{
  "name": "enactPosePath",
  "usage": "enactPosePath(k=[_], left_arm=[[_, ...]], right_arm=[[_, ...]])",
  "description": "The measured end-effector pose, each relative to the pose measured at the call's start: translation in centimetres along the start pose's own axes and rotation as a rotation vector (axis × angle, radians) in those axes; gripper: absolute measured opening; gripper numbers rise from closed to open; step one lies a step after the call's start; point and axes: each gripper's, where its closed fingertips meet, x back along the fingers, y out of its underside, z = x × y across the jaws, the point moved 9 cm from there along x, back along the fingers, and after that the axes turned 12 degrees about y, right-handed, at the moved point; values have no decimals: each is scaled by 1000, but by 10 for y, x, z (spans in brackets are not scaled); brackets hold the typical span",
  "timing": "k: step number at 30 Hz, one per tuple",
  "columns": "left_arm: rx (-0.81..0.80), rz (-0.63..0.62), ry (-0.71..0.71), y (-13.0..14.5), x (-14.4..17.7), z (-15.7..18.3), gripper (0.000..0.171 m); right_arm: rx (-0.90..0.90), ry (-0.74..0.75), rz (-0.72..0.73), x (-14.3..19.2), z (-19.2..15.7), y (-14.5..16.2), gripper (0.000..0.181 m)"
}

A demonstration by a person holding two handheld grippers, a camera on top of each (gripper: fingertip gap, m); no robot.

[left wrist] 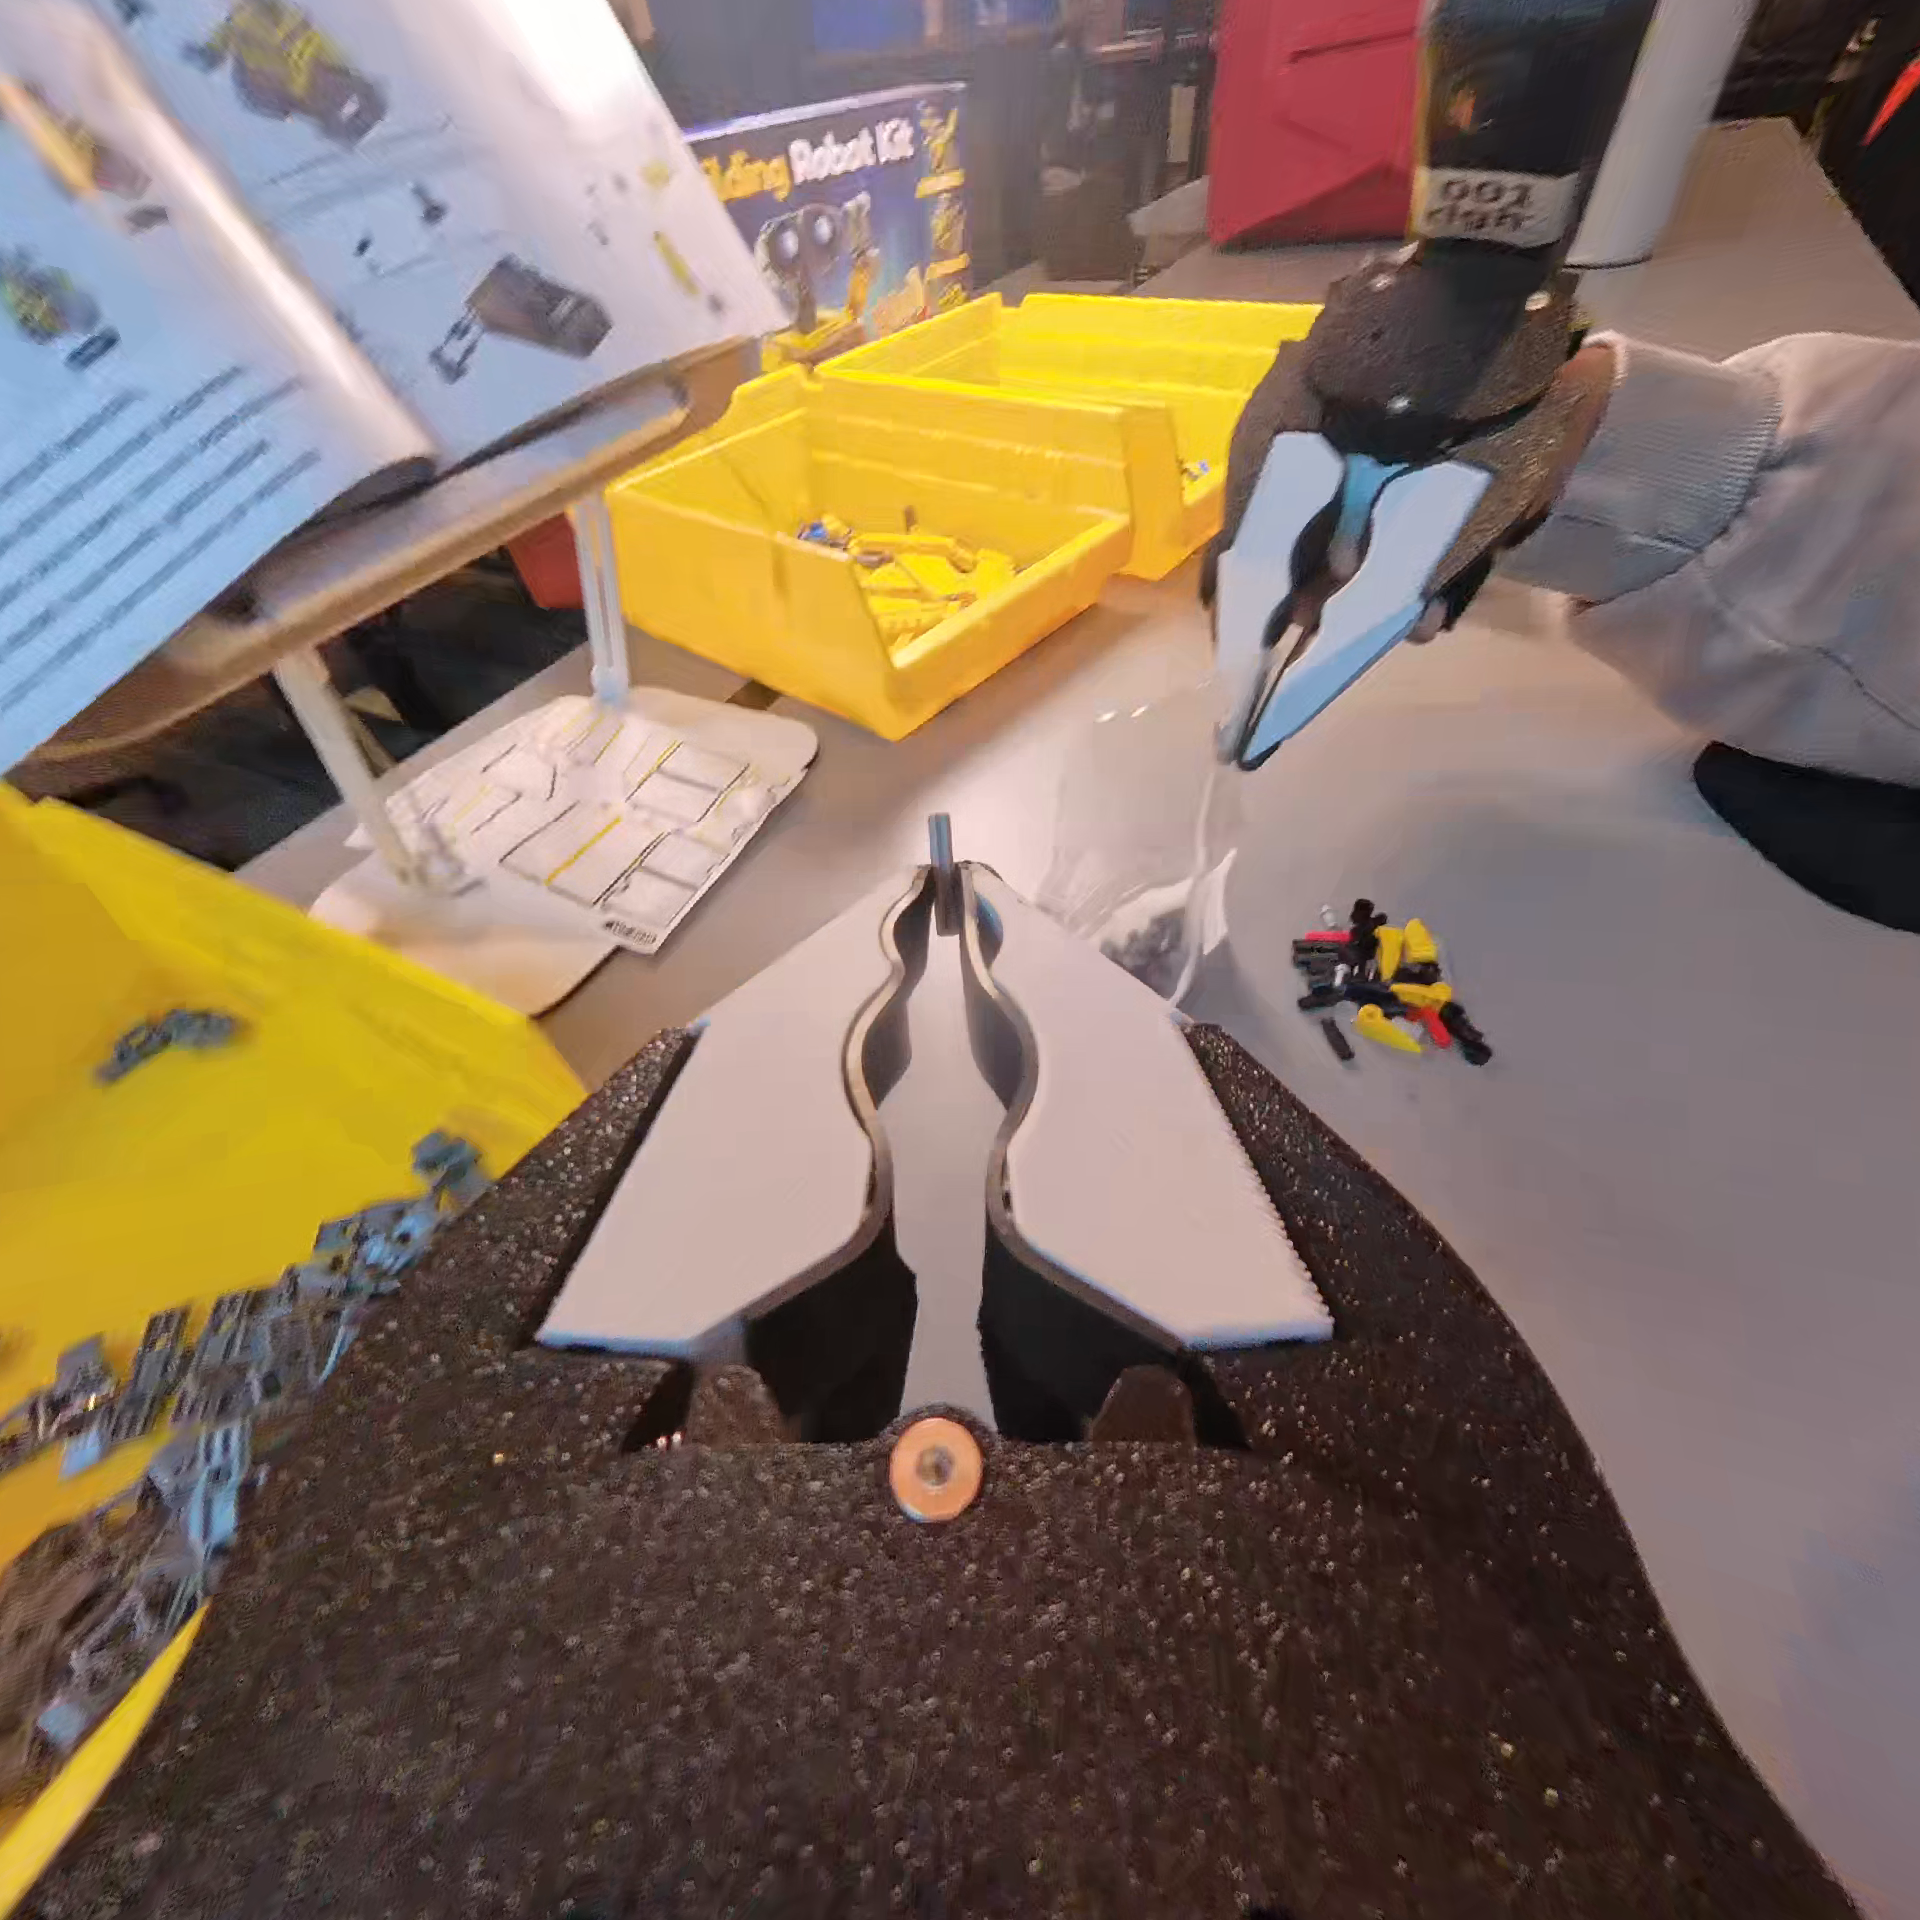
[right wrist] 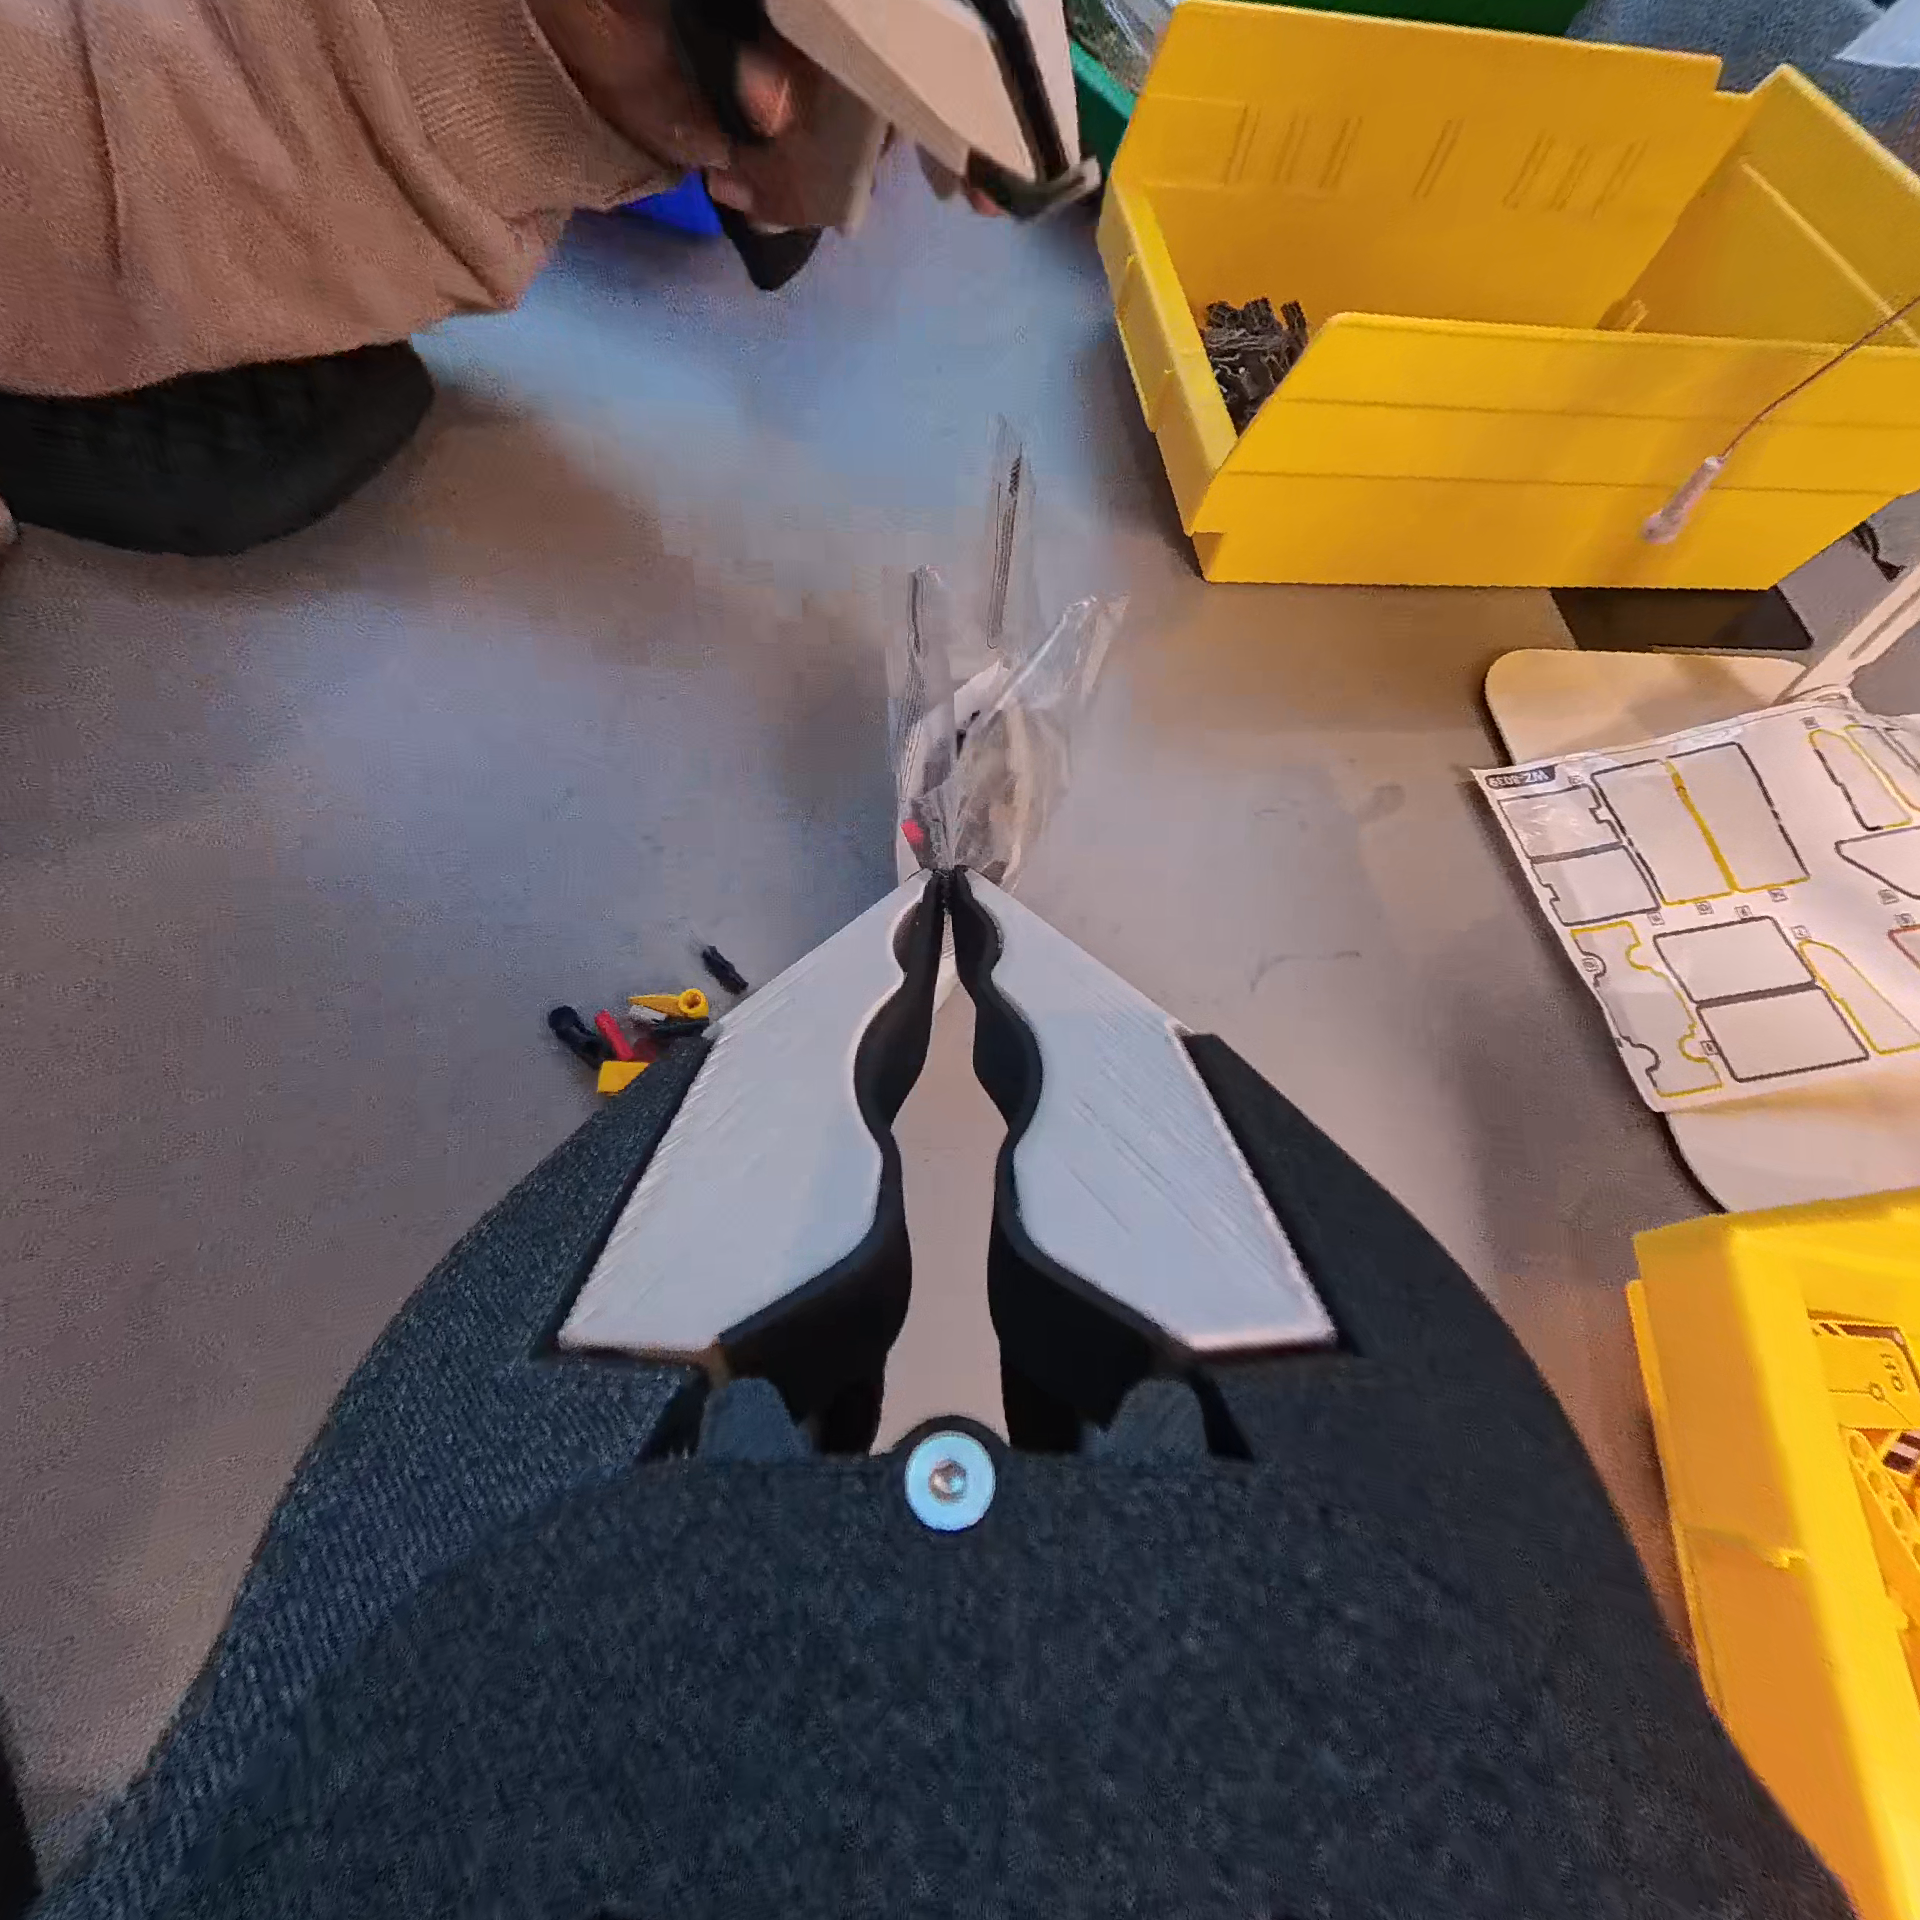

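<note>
My left gripper [left wrist: 943,878] is shut on a small grey pin [left wrist: 941,847] that sticks out past its tips, held above the grey table [left wrist: 1558,1247]. It also shows at the top of the right wrist view [right wrist: 1029,177]. My right gripper [right wrist: 945,881] is shut on the corner of a clear plastic bag [right wrist: 987,727], which still has a few small parts in it. In the left wrist view the right gripper [left wrist: 1247,743] hangs the bag [left wrist: 1153,914] over the table. A small pile of black, yellow and red parts [left wrist: 1387,987] lies beside the bag, and it also shows in the right wrist view [right wrist: 634,1029].
Yellow bins [left wrist: 883,582] stand at the back, one with dark parts [right wrist: 1252,348]; another yellow bin [left wrist: 208,1039] is close on the left. An open instruction booklet [left wrist: 260,260] sits on a stand over a sticker sheet [right wrist: 1714,904]. A person's sleeve [left wrist: 1714,540] reaches in from the right. One gripper's finger ends stand about 15 centimetres off the other's.
</note>
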Motion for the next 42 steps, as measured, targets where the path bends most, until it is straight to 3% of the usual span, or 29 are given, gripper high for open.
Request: enactPosePath(k=[3,7,12,14,18,20,24,26,30,34,42], left_arm=[[-71,-37,57,-7,-28,17,3],[-69,-109,89,4,-51,20,7],[19,16,130,10,-31,9,27],[65,-20,115,25,-22,-3,32],[92,-119,153,47,-31,-6,19],[72,-136,155,46,-37,-4,0],[72,-153,136,44,-39,-4,0],[89,-151,105,45,-36,-6,0],[114,-145,70,48,-28,-9,0],[120,-139,64,49,-27,-10,0],[115,-142,56,49,-25,-10,0]], right_arm=[[9,-15,6,-2,-3,-2,0],[15,-18,7,-2,-4,-2,0],[11,-3,4,1,-1,0,0],[8,3,2,2,1,1,0],[7,12,5,2,2,2,0],[7,13,7,2,2,2,0],[-7,68,-16,3,8,3,2],[-47,82,-51,9,13,6,16],[-102,-70,-181,18,7,26,19],[-64,-221,-373,0,-18,48,19],[3,-224,-437,-16,-28,53,9]])
